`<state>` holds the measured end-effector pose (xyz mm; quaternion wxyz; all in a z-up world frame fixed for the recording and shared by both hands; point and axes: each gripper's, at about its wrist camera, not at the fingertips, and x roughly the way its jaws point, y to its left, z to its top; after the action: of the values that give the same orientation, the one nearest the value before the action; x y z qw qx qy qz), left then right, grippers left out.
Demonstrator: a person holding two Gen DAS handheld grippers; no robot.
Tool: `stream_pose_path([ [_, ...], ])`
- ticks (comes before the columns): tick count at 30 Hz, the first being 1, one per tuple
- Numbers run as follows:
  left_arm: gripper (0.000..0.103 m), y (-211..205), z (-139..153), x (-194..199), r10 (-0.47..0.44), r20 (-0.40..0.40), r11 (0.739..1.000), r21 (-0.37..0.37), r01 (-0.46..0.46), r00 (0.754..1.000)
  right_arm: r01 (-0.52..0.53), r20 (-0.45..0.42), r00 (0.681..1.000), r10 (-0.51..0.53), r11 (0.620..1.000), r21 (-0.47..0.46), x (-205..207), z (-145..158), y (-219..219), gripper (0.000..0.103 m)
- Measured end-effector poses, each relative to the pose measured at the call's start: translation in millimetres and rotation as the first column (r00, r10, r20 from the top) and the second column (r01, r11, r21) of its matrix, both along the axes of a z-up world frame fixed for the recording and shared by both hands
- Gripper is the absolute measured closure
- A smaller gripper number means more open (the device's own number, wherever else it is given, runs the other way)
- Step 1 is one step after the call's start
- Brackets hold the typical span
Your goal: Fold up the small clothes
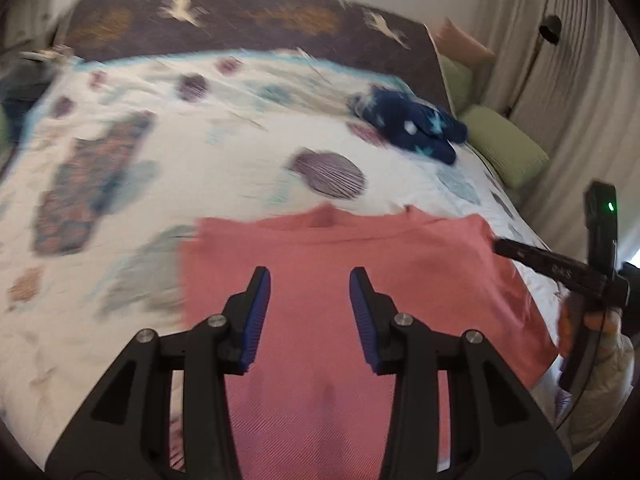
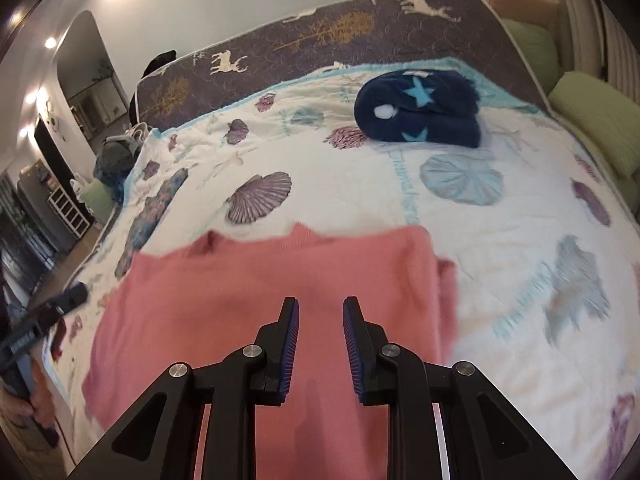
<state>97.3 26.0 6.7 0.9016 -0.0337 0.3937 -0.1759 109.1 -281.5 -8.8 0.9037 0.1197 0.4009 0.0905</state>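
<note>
Both pairs of fingers stand apart over the pink garment (image 1: 320, 272) with nothing between the blue pads: we find the left gripper (image 1: 310, 276) moderately spread and the right gripper (image 2: 320, 304) set narrower, neither gripping cloth. We cannot tell whether the fingertips touch the fabric beneath them.

We record the bed (image 2: 500, 240), covered by a white quilt printed with shells, as the largest item, with a dark deer-patterned headboard (image 2: 320, 36) at its far end. The pink garment lies spread flat on the near part of the quilt, its far edge uneven and its right side doubled over in the right wrist view. A folded navy blanket with light-blue stars (image 2: 420, 108) rests well apart, toward the headboard. Green cushions (image 2: 592, 120) sit at the bed's right edge. A dark patterned item (image 1: 88, 184) lies on the quilt's left side.
</note>
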Motion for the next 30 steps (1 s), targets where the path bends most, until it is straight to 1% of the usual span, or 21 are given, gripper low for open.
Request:
stream_pose_path([
  [3,0.061,-16.6,-28.2,35.1,0.003,-0.081,0.998,0.062,0.002,0.997,-0.008,-0.040,0.999,0.009,0.999,0.035,28.7,-12.9,-4.7,0.080],
  [4,0.061,-18.2,-38.4,45.1,0.021,-0.104,0.996,0.091,-0.012,0.994,-0.003,-0.055,0.998,0.004,1.000,0.020,36.6,-19.6,-6.3,0.080],
  [5,0.061,-16.4,-51.3,56.6,0.059,-0.129,0.990,0.133,-0.042,0.990,0.016,-0.076,0.997,-0.017,1.000,-0.017,43.6,-28.3,-9.2,0.080],
  [6,0.062,-11.6,-60.8,64.1,0.083,-0.143,0.988,0.139,-0.063,0.986,0.037,-0.092,0.995,-0.042,0.998,-0.053,47.1,-35.1,-12.4,0.081],
  [7,0.062,-4.6,-64.0,65.7,0.077,-0.137,0.994,0.091,-0.065,0.988,0.068,-0.103,0.992,-0.077,0.994,-0.084,51.0,-45.5,-20.9,0.082],
  [8,0.062,1.3,-62.6,65.3,0.073,-0.133,0.997,0.049,-0.067,0.988,0.077,-0.102,0.991,-0.083,0.995,-0.062,50.2,-49.1,-28.2,0.084],
  [9,0.062,4.5,-59.9,64.1,0.071,-0.140,0.997,0.032,-0.067,0.988,0.084,-0.104,0.991,-0.082,0.996,0.015,48.5,-53.3,-39.9,0.085],
  [10,0.062,5.4,-56.7,62.4,0.070,-0.139,0.997,0.031,-0.066,0.988,0.092,-0.104,0.991,-0.085,0.994,0.060,46.2,-53.7,-47.3,0.086],
  [12,0.062,9.8,-49.2,54.6,0.084,-0.128,0.995,0.054,-0.078,0.988,0.096,-0.101,0.991,-0.088,0.992,0.080,42.4,-51.7,-53.0,0.086],
  [14,0.062,20.6,-39.6,44.1,0.117,-0.101,0.992,0.060,-0.112,0.988,0.106,-0.094,0.990,-0.102,0.993,0.043,36.2,-43.8,-49.5,0.083],
  [16,0.060,44.5,-28.6,31.0,0.154,-0.067,0.988,0.028,-0.152,0.986,0.112,-0.075,0.991,-0.113,0.994,-0.016,24.3,-30.4,-40.2,0.082],
  [18,0.049,76.6,-21.6,14.6,0.225,-0.041,0.974,0.015,-0.224,0.974,0.060,-0.041,0.997,-0.063,0.997,-0.052,10.4,-15.0,-24.0,0.080],
  [19,0.047,91.9,-20.4,6.6,0.263,-0.032,0.965,0.022,-0.263,0.964,0.018,-0.022,1.000,-0.019,0.998,-0.066,2.6,-6.9,-12.2,0.079],
  [21,0.047,117.7,-22.4,-1.4,0.321,-0.040,0.947,0.022,-0.320,0.946,-0.087,0.013,0.996,0.089,0.990,-0.112,-16.2,7.7,21.8,0.069],
  [22,0.047,131.2,-23.8,-7.2,0.352,-0.053,0.936,0.005,-0.353,0.934,-0.145,0.030,0.988,0.150,0.980,-0.139,-26.5,13.0,42.7,0.065],
  [24,0.047,156.5,-26.8,-20.1,0.411,-0.083,0.907,-0.059,-0.416,0.908,-0.242,0.051,0.966,0.255,0.953,-0.183,-43.6,18.0,81.0,0.052],
  [26,0.047,172.9,-27.3,-35.9,0.443,-0.089,0.886,-0.108,-0.451,0.892,-0.362,0.061,0.922,0.382,0.907,-0.217,-63.5,18.6,129.3,0.049],
  [27,0.047,176.5,-27.1,-42.8,0.446,-0.084,0.884,-0.114,-0.454,0.891,-0.412,0.065,0.898,0.436,0.882,-0.228,-73.6,16.9,151.5,0.048],
  [28,0.047,179.1,-27.0,-49.6,0.445,-0.080,0.885,-0.112,-0.452,0.892,-0.473,0.066,0.862,0.503,0.844,-0.252,-87.2,12.9,180.9,0.047],
  [29,0.047,181.8,-26.9,-56.9,0.441,-0.077,0.888,-0.108,-0.447,0.894,-0.505,0.062,0.839,0.540,0.818,-0.276,-94.6,7.4,198.2,0.046],
  [30,0.047,184.2,-27.4,-65.3,0.435,-0.077,0.891,-0.106,-0.441,0.897,-0.547,0.050,0.804,0.593,0.770,-0.328,-108.3,-0.3,224.9,0.046],
])
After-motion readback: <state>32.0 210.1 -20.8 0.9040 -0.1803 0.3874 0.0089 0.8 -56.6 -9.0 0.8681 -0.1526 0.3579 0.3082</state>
